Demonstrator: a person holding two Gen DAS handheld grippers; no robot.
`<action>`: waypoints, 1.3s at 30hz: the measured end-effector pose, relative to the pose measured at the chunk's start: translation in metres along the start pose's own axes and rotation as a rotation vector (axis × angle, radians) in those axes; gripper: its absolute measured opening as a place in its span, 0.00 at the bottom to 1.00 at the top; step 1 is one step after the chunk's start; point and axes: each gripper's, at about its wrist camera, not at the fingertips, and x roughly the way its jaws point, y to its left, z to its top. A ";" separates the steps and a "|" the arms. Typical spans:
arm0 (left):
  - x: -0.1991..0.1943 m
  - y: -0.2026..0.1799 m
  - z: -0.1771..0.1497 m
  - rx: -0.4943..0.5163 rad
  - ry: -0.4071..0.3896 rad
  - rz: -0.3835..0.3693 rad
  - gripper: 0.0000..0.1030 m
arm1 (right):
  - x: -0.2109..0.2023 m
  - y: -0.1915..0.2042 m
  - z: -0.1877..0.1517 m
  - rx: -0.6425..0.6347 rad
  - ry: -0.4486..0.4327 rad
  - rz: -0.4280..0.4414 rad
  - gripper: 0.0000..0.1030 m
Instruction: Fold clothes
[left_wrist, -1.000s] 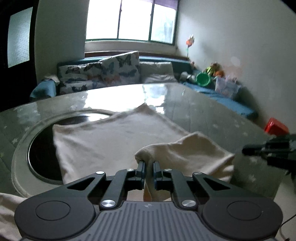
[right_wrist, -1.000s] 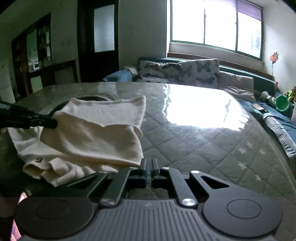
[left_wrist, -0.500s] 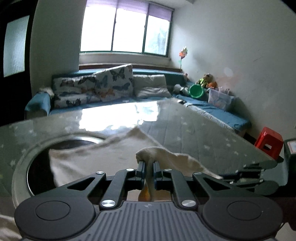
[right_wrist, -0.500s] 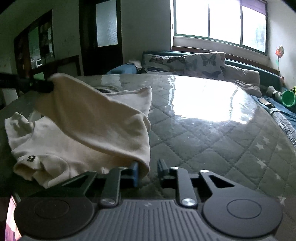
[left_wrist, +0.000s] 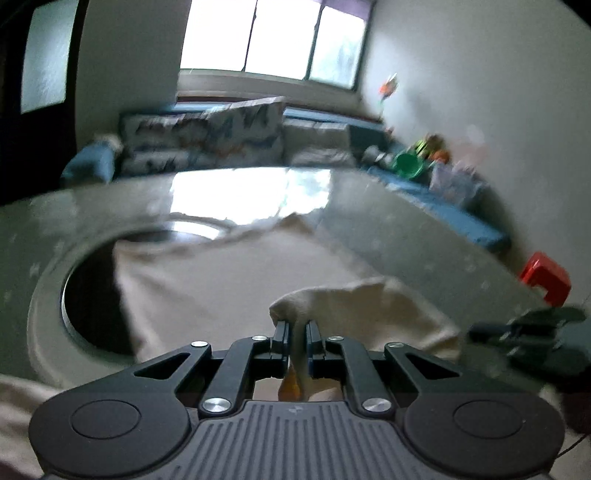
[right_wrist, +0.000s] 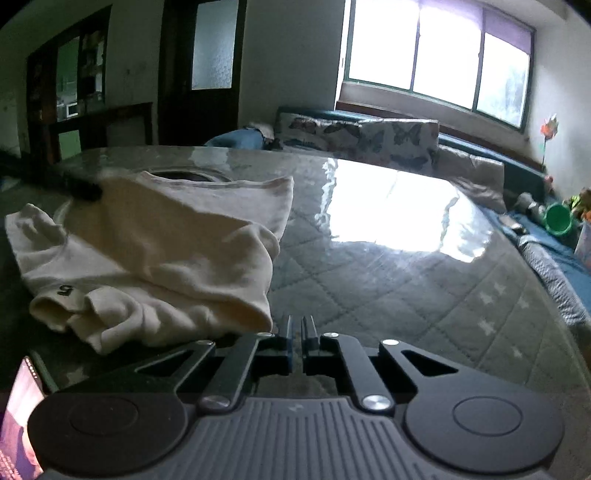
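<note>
Cream knit garment (right_wrist: 166, 258) lies on my quilted grey surface (right_wrist: 406, 280), toward its left side and reaching the near edge, partly over the dark round opening (left_wrist: 88, 295) set in that surface. My left claw (left_wrist: 297, 325) is pinched on a raised fold of the fabric — cloth bunches over the fingertips (left_wrist: 281, 328) and drapes down between them. From the right wrist view the same claw (right_wrist: 79, 188) shows as a dark bar at the garment's far left corner, holding that corner off the surface. Left view is motion-blurred, so finer detail there is lost.

My right claw (right_wrist: 297, 325) has just been closing and now stands pressed together with nothing between the jaws; the folded edge of the garment sits just left of the tips, and I cannot tell whether it touches them. From the left wrist view that claw (left_wrist: 517, 326) sits at the right, just beside the garment's right edge.

Garment is doubled over — upper layer lies across the lower, a cuff (right_wrist: 62, 299) with a small dark "5" mark at the near left. Sofa with butterfly cushions (right_wrist: 369, 136) behind the far edge, under the window (right_wrist: 436, 59); red stool (left_wrist: 545, 277) past the right edge.
</note>
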 end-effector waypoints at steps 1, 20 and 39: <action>0.004 0.003 -0.003 -0.008 0.017 0.007 0.10 | -0.001 -0.001 0.004 0.006 -0.003 0.008 0.05; 0.014 0.018 0.010 -0.046 0.020 0.009 0.11 | 0.016 -0.001 0.029 0.040 0.016 0.151 0.43; 0.018 0.030 -0.011 -0.083 0.088 0.028 0.45 | 0.017 -0.009 0.001 0.032 0.028 0.085 0.26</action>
